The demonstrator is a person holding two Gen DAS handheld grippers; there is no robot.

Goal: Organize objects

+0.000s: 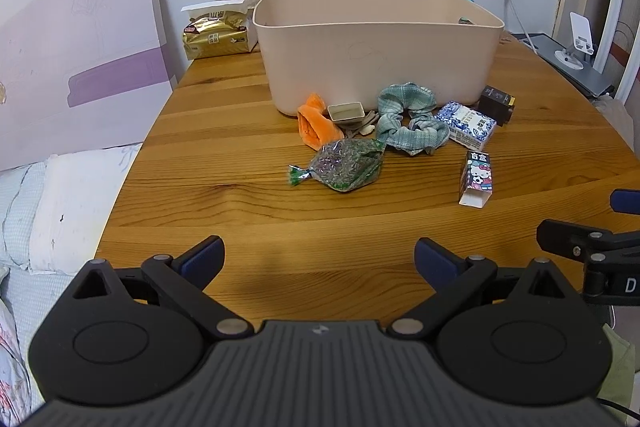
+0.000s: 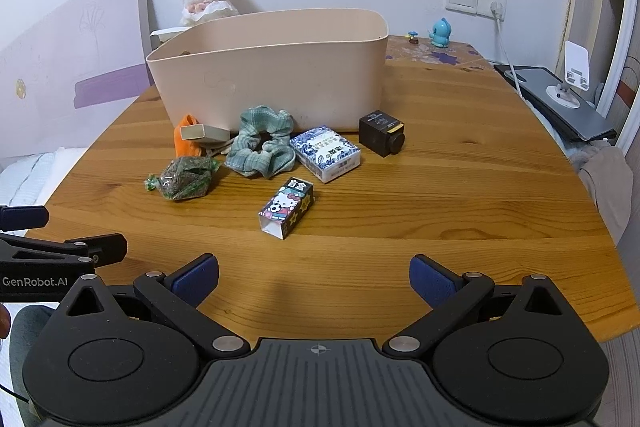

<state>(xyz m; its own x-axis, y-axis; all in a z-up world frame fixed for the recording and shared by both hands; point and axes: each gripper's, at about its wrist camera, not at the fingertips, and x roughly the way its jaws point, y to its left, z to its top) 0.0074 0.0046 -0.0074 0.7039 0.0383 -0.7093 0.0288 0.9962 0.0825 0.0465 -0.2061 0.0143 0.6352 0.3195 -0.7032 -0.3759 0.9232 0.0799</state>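
Both grippers, left gripper (image 1: pixel 319 254) and right gripper (image 2: pixel 314 273), spread, empty, above near tabletop (image 1: pixel 240 227) edge. Loose items cluster before bin (image 1: pixel 376 59). Risk: scrunchie (image 1: pixel 410 119) snags neighbouring box (image 1: pixel 466 125) when lifted.

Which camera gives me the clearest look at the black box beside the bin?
The right wrist view: the black box stands clear of the bin, with its top, front and gold label visible. In the left wrist view the black box is smaller, near the edge, partly hidden behind the blue-and-white box.
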